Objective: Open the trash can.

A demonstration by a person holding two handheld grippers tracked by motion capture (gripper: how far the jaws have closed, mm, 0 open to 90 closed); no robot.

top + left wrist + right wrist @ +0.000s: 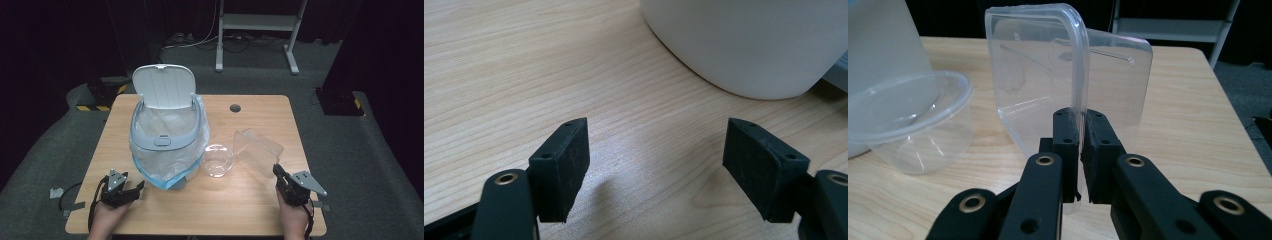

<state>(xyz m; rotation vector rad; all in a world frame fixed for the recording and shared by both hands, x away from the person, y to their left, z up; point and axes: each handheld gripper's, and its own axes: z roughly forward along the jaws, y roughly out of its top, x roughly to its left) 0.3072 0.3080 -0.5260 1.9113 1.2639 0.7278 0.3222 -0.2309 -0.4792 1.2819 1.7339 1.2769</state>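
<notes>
A clear rectangular plastic container (257, 149) (1048, 85) stands tipped on its side at the right of the wooden table (250, 200). My right gripper (278, 171) (1081, 135) is shut on its rim, the thin wall pinched between both pads. A clear round tub (218, 160) (913, 122) sits to the container's left. Behind it stands a small white bin (165, 135) (744, 45) with its lid flipped up and a plastic liner bag hanging over the rim. My left gripper (134, 188) (656, 160) rests open on the table near the bin's base, nothing between its fingers.
A round cable hole (235, 108) sits near the table's far edge. Beyond the table, a white desk frame (260, 30) stands on the grey carpet. Bare wood lies in front of the bin and between the two hands.
</notes>
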